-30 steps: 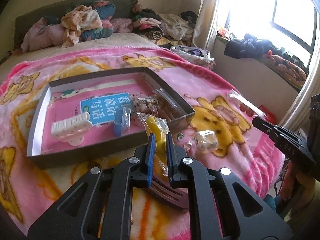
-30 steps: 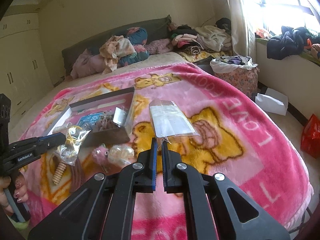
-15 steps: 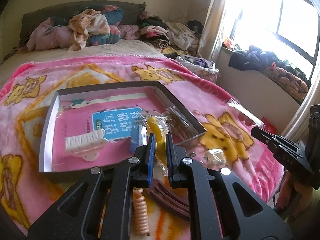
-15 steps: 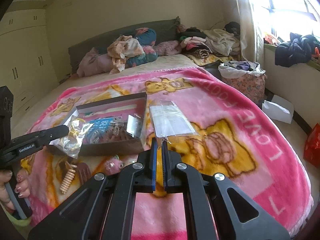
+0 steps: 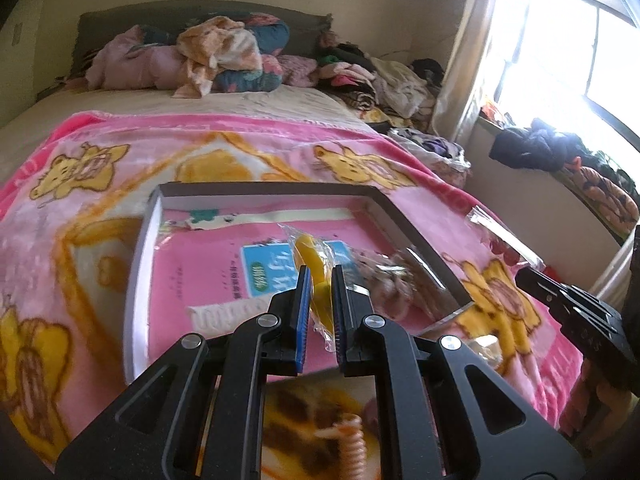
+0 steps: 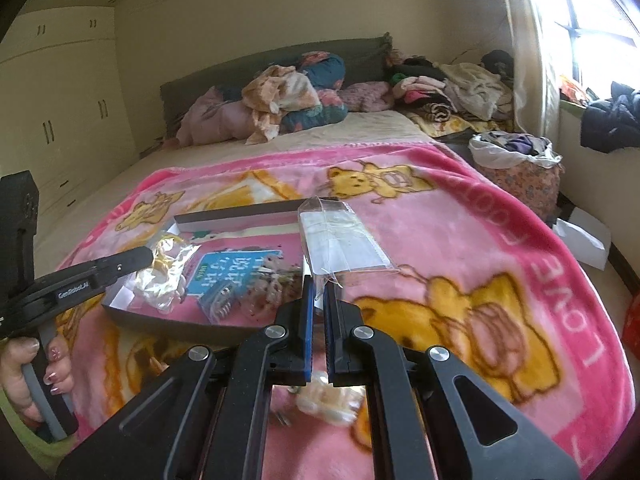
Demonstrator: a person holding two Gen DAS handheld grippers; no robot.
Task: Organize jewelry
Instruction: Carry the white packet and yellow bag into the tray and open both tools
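Note:
My left gripper (image 5: 319,280) is shut on a clear bag holding a yellow piece (image 5: 310,258) and holds it over the open grey box (image 5: 264,189); the bag also shows in the right wrist view (image 6: 164,270). The box has a pink floor with a blue card (image 5: 264,268), a white comb (image 5: 232,312) and a heap of small jewelry (image 5: 390,284). My right gripper (image 6: 319,286) is shut on a flat clear plastic bag (image 6: 340,236) and holds it up over the box's right end (image 6: 240,216).
The box lies on a pink bear-print blanket (image 6: 480,248) on a bed. A spiral hair tie (image 5: 354,448) and a translucent clip (image 6: 332,398) lie on the blanket near me. Clothes are piled at the headboard (image 6: 288,96). A laundry basket (image 6: 520,168) stands right.
Both grippers have risen and moved forward over the box. The yellow-piece bag now hangs above the box's floor instead of its near edge. The clear bag stays held.

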